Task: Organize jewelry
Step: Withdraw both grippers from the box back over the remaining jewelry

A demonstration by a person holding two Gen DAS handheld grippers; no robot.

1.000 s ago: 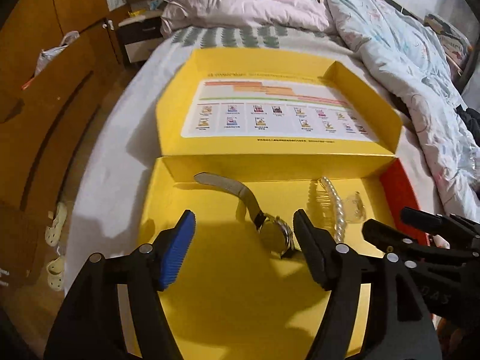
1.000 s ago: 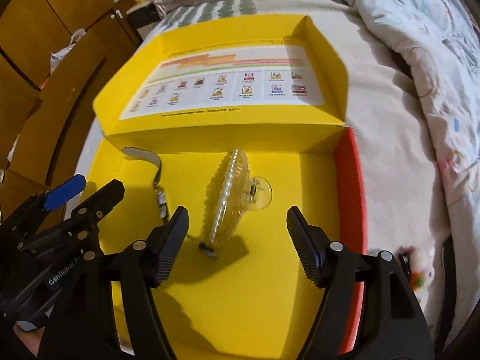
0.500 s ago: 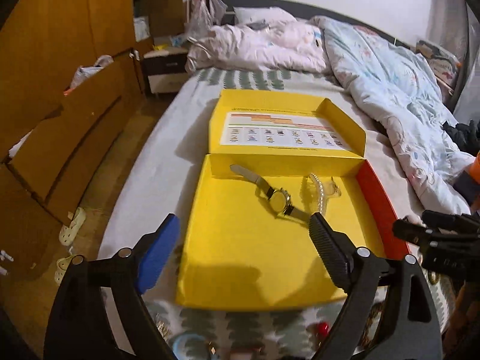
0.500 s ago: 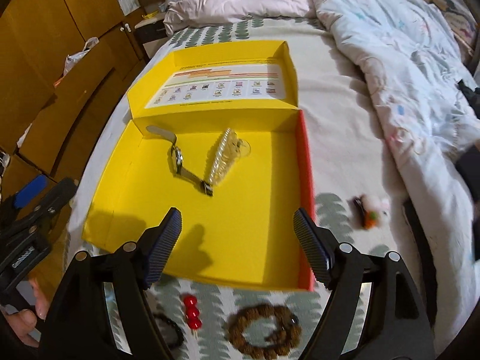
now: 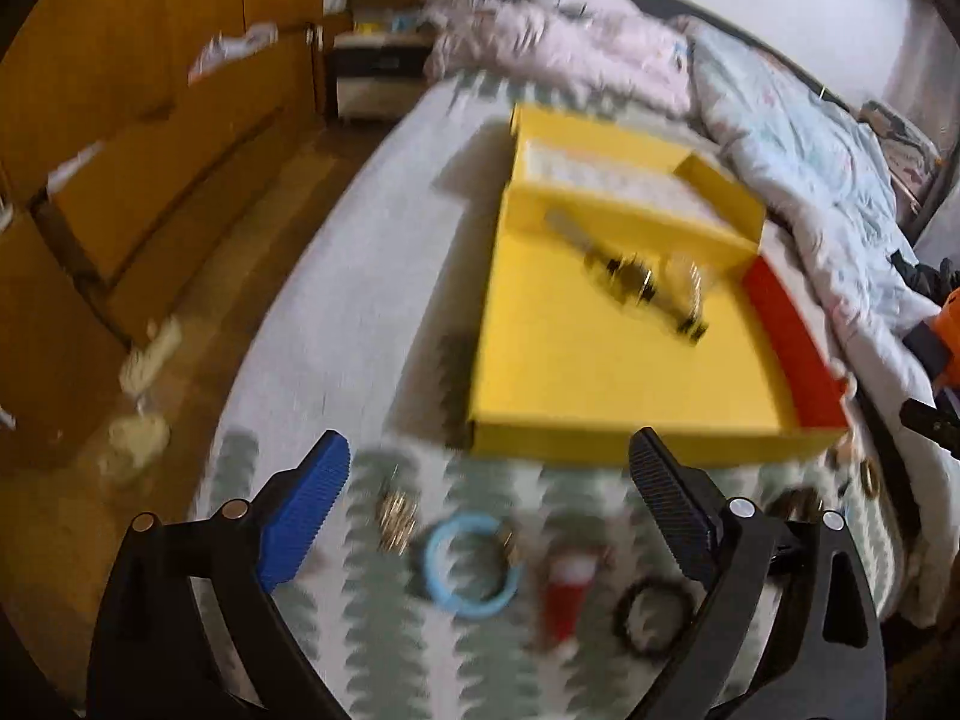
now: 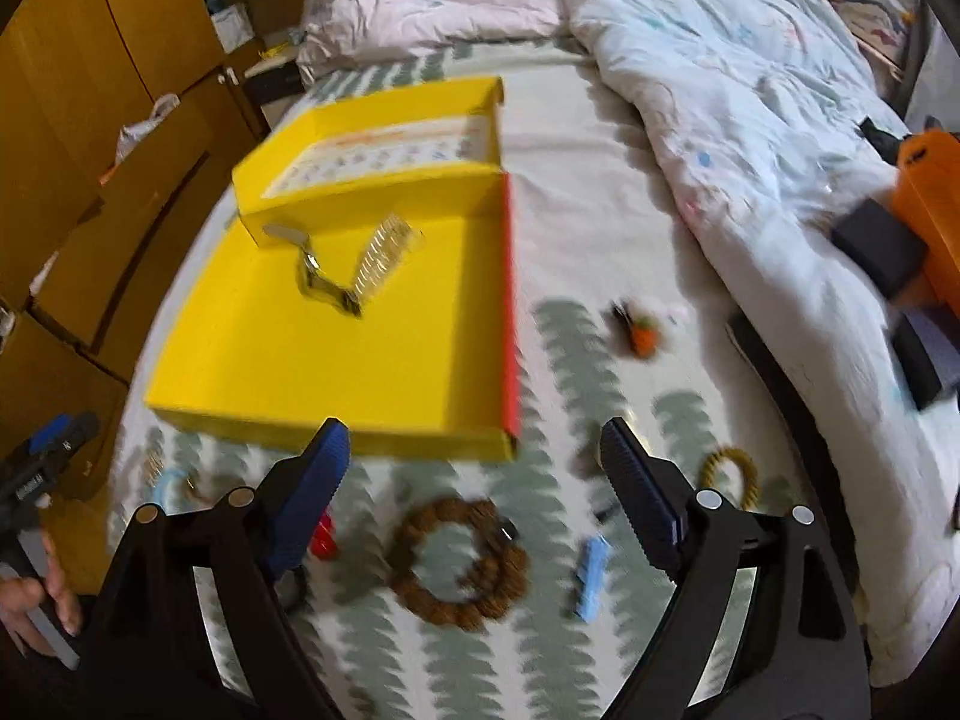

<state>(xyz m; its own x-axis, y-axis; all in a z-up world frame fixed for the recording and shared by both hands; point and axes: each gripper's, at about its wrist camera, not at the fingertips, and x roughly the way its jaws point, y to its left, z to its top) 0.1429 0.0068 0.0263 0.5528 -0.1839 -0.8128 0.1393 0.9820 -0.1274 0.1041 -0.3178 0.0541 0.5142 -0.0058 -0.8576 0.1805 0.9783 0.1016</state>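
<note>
You are working over the bed [image 6: 600, 138], its leaf-patterned sheet carrying everything, with a rumpled pale quilt [image 6: 750, 90] piled along its right side. The open yellow box [image 6: 336, 354] lies flat on the sheet, its lid [image 6: 384, 150] folded back beyond it and a red wall [image 6: 510, 300] along its right edge. Inside the box, toward the far end, the watch [image 6: 312, 276] rests with its strap stretched out, and the clear comb-like hair clip [image 6: 384, 252] lies just beside it, their near ends touching or nearly so. Your left hand-held gripper [image 5: 489, 516] hangs wide and empty above the sheet just in front of the box; below it, blurred, lie a light blue ring [image 5: 471, 564], a red piece [image 5: 567, 594], a black band [image 5: 654, 609] and a small gold item [image 5: 396, 519]. Your right hand-held gripper [image 6: 474, 480] is likewise spread wide, holding nothing, near the box's front right corner. Between and beneath its fingers [image 6: 642, 498] sits the brown bead bracelet [image 6: 462, 561], with a small blue clip [image 6: 591, 576] to its right and a yellow bead bracelet [image 6: 729, 474] farther right. A small orange trinket [image 6: 639, 330] lies on the sheet to the right of the box, well apart from the rest.
</note>
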